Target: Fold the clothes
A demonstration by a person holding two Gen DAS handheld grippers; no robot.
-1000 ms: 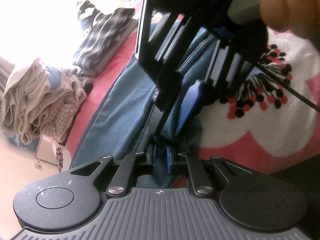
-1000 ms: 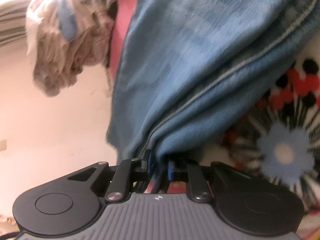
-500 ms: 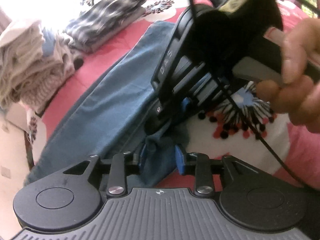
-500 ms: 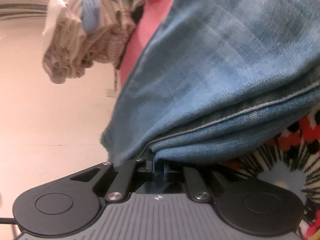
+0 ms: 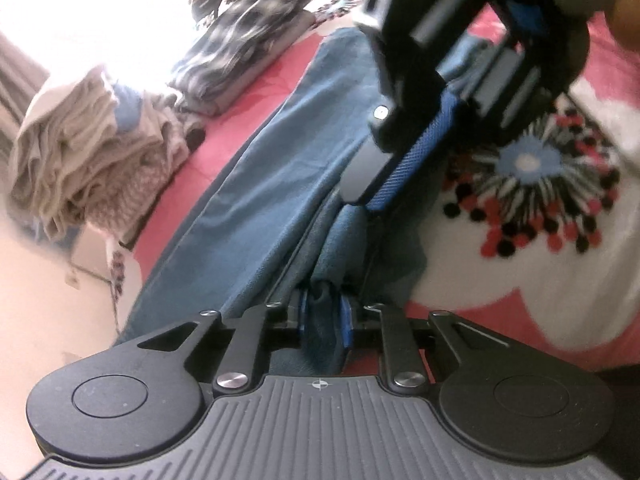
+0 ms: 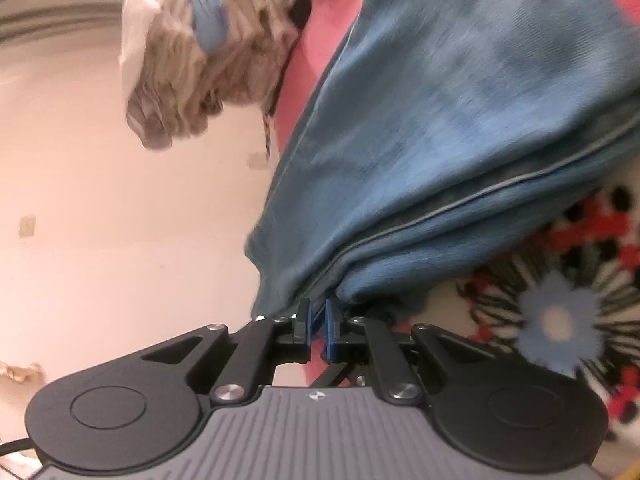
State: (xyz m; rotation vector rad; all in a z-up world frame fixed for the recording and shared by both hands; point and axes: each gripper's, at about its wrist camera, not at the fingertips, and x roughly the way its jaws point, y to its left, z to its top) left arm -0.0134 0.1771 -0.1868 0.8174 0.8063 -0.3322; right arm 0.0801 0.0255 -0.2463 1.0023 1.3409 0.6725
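Observation:
A long blue garment (image 5: 260,184) lies lengthwise on a pink flowered bedspread (image 5: 560,272), with one end at the bed's edge. My left gripper (image 5: 324,314) is closing its blue pads on a bunched fold of this garment's near end. My right gripper (image 5: 378,196) reaches in from the upper right just ahead of it, held by a blurred hand (image 5: 628,12). In the right wrist view the right gripper (image 6: 318,322) is shut on a thin seamed edge of the blue garment (image 6: 460,120), which rises folded in layers in front of it.
A crumpled pile of beige and white clothes (image 5: 92,160) (image 6: 200,52) sits at the bed's left edge. A folded dark plaid garment (image 5: 240,48) lies behind it. The pale floor (image 6: 120,220) drops away to the left of the bed.
The left jaws widened around the fabric half a second ago and have narrowed on it again. The right gripper has rolled and lifted slightly, still holding the garment's edge.

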